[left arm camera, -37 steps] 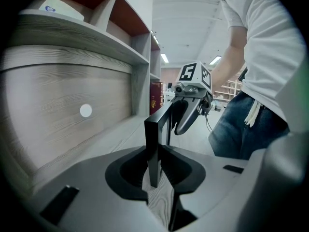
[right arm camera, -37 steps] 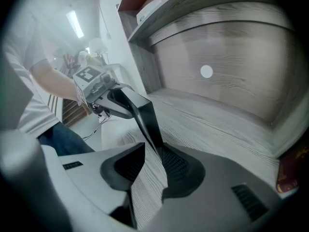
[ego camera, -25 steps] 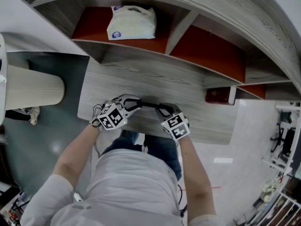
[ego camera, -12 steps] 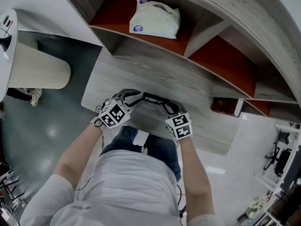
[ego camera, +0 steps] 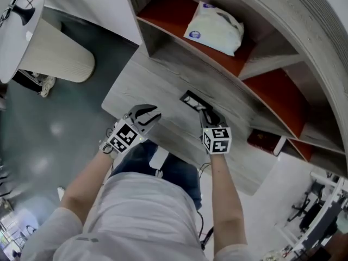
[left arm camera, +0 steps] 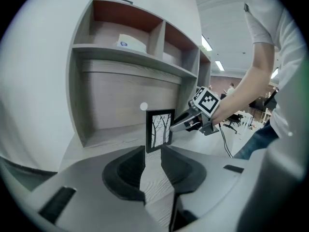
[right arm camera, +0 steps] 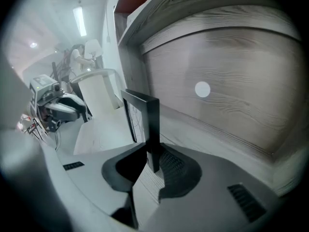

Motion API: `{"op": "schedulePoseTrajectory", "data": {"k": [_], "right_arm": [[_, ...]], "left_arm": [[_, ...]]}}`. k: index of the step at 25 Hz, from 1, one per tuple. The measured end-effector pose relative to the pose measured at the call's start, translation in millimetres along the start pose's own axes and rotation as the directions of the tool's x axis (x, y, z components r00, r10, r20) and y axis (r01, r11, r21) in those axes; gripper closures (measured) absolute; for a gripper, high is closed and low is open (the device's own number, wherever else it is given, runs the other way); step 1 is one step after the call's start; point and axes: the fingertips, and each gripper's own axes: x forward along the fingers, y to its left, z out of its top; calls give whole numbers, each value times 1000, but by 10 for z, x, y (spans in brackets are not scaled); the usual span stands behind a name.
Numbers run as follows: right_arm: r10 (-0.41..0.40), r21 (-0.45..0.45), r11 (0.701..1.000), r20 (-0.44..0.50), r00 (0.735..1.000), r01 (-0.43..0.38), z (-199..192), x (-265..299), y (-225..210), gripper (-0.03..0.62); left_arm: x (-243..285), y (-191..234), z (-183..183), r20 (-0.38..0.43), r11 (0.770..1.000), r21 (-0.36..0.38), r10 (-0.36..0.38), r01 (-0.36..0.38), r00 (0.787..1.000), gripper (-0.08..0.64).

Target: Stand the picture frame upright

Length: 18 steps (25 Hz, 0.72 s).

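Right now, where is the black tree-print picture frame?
Head view, right of centre: the black picture frame stands upright on the grey wooden desk, clamped in the right gripper, with the left gripper apart to its left.

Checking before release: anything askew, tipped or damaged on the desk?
Nothing stands out. The picture frame stands upright on the desk and looks straight, with the right tool clamped on its side edge. The left tool is open, empty and apart from it. No damage shows.
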Motion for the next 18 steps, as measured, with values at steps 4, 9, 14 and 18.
{"op": "schedulePoseTrajectory", "data": {"k": [4, 9, 14, 18], "right_arm": [[-23, 21, 1000, 13, 1000, 23, 161, 143, -173, 506], [-33, 63, 998, 18, 999, 32, 335, 319, -375, 506], [-38, 108, 994, 14, 999, 37, 519, 494, -594, 506], [-49, 161, 986, 25, 998, 44, 641, 615, -723, 505]], "left_arm": [[-273, -14, -34, 21, 995, -69, 73, -71, 997, 465], [-628, -63, -106, 40, 978, -137, 164, -157, 986, 465], [-804, -163, -207, 29, 967, -161, 207, -199, 978, 465], [-918, -171, -260, 29, 952, -196, 245, -235, 969, 465]]}}
